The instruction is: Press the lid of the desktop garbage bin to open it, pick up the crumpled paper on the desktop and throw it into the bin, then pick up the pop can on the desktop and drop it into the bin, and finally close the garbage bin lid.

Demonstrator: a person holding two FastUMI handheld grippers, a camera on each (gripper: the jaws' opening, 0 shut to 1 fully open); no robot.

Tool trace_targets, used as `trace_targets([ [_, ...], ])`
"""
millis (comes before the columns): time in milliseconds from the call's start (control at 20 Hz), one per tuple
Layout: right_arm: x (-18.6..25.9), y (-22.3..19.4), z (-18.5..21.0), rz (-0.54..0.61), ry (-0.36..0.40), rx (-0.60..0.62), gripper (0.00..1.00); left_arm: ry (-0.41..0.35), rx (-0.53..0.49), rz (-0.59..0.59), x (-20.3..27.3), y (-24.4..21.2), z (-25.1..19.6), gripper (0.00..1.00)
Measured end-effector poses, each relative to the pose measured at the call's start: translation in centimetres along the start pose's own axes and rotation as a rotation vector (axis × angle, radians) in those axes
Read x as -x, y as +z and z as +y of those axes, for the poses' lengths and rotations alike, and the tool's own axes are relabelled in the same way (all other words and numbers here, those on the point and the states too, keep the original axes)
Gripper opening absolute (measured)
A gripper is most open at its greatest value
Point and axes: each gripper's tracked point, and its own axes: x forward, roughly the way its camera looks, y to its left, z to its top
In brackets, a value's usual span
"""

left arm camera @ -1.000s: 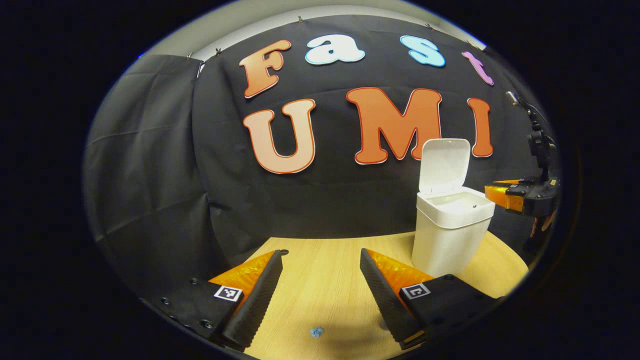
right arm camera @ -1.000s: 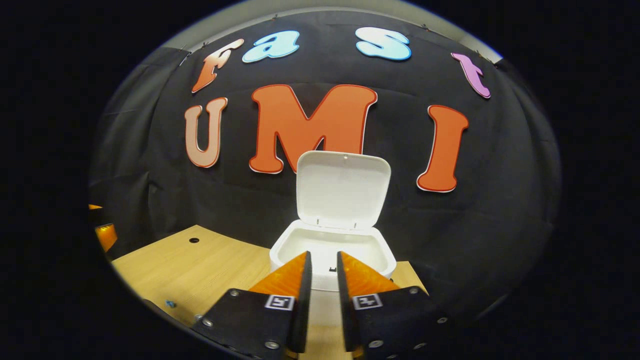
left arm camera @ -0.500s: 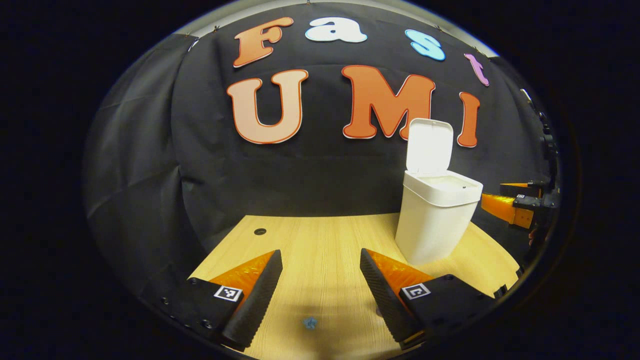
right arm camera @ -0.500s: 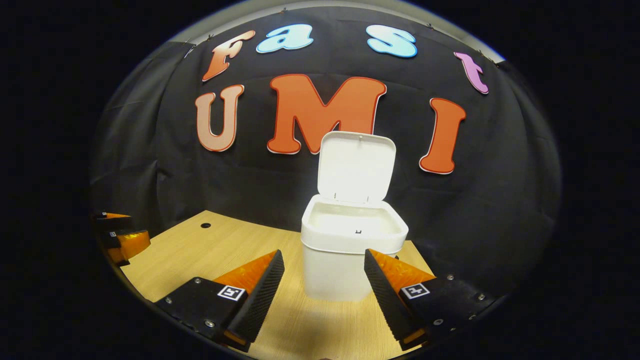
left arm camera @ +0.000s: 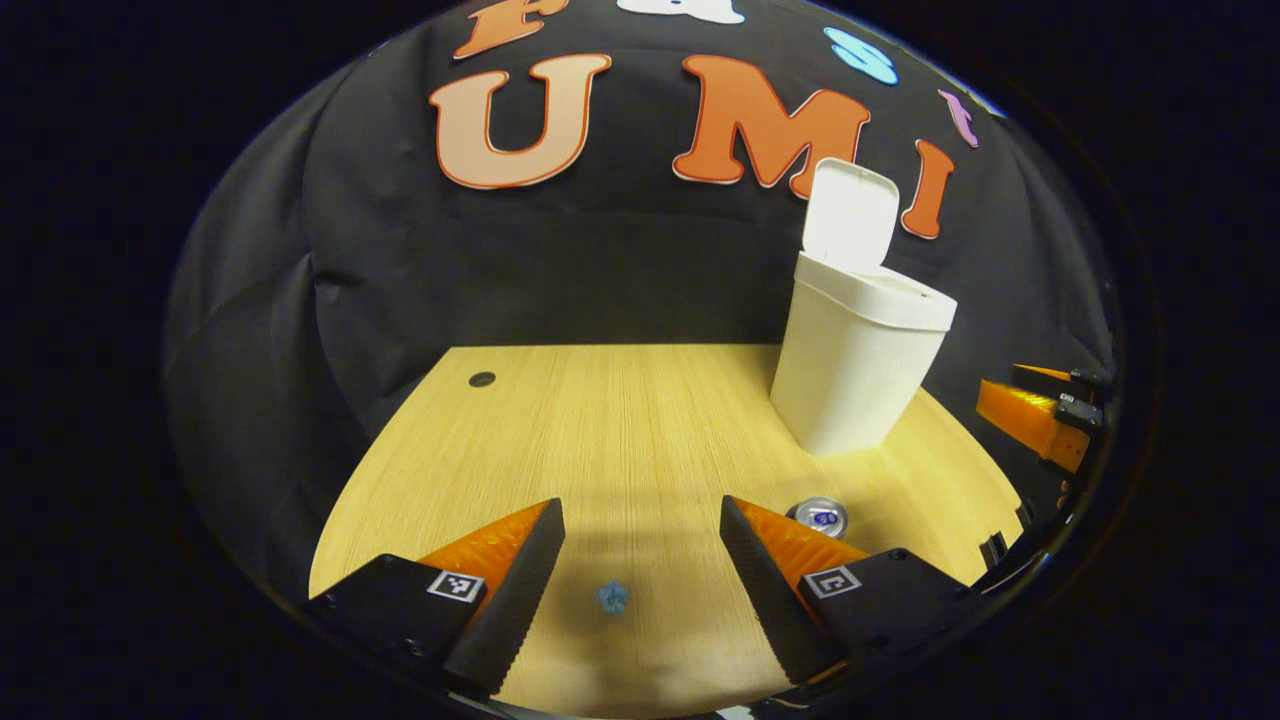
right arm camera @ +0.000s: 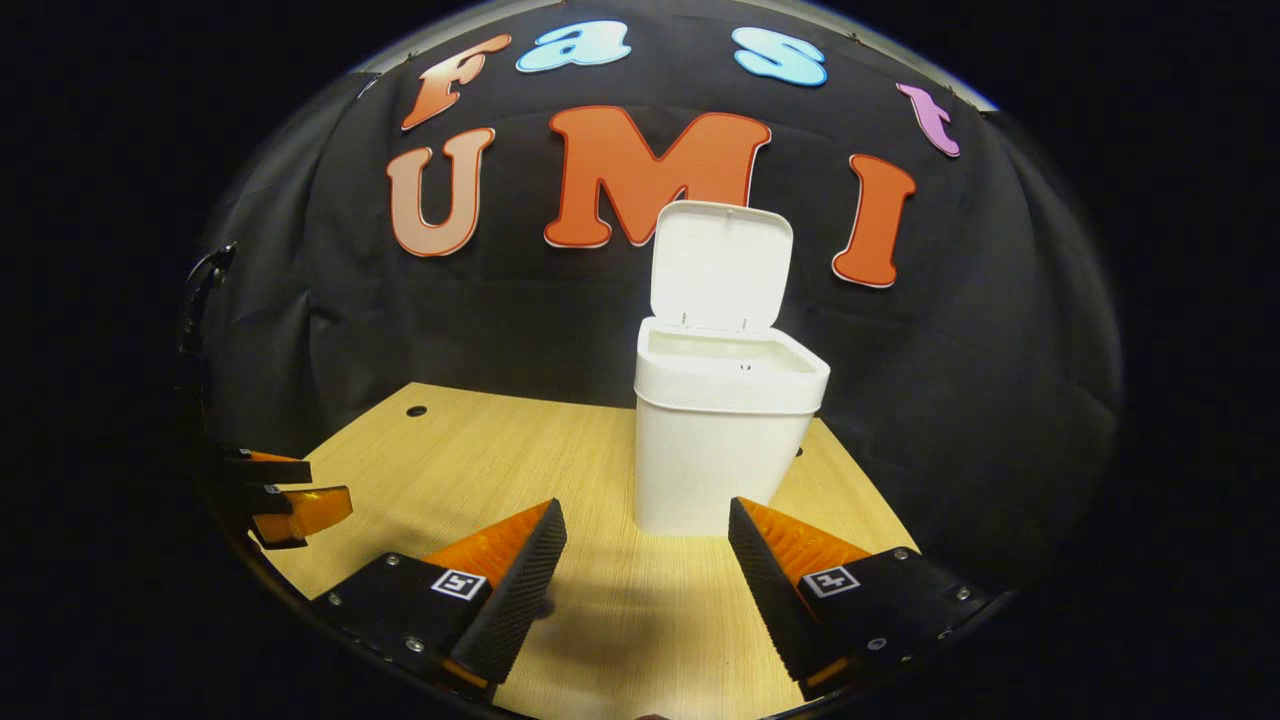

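The white bin (left arm camera: 860,350) stands at the back right of the wooden table (left arm camera: 600,420), its lid (left arm camera: 850,215) raised upright. A small blue crumpled paper (left arm camera: 611,597) lies on the table just below and between my left gripper's fingers. My left gripper (left arm camera: 640,508) is open above it, holding nothing. The pop can (left arm camera: 818,517) stands upright beside the right-hand finger, partly hidden by it. In the right gripper view the bin (right arm camera: 720,440) stands straight ahead with its lid (right arm camera: 722,265) up. My right gripper (right arm camera: 645,510) is open and empty, a short way before the bin.
A small round hole (left arm camera: 482,379) sits in the table near its back left corner. The right gripper (left arm camera: 1040,425) shows at the far right of the left gripper view. The left gripper (right arm camera: 290,500) shows at the left edge of the right gripper view. Black cloth walls close the back.
My right gripper opened from nearly shut and drew back from over the bin's mouth. My left gripper tilted down toward the table, bringing the can and more tabletop into sight.
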Motion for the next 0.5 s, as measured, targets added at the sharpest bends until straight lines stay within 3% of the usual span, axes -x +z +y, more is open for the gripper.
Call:
trace_targets([
  [200, 0.9, -1.2, 1.0, 0.023, -0.031, 0.003, 0.99, -0.032, 0.041, 0.141, -1.2, -4.6, 1.0, 0.99],
  [350, 1.1, -2.4, 2.0, 0.049, -0.024, 0.030, 0.99, -0.030, 0.104, 0.249, -2.0, -7.9, 2.1, 0.96],
  [500, 0.4, -3.2, 3.1, 0.077, 0.005, 0.029, 1.00, -0.007, 0.095, 0.310, -2.8, -10.3, 3.5, 0.94],
])
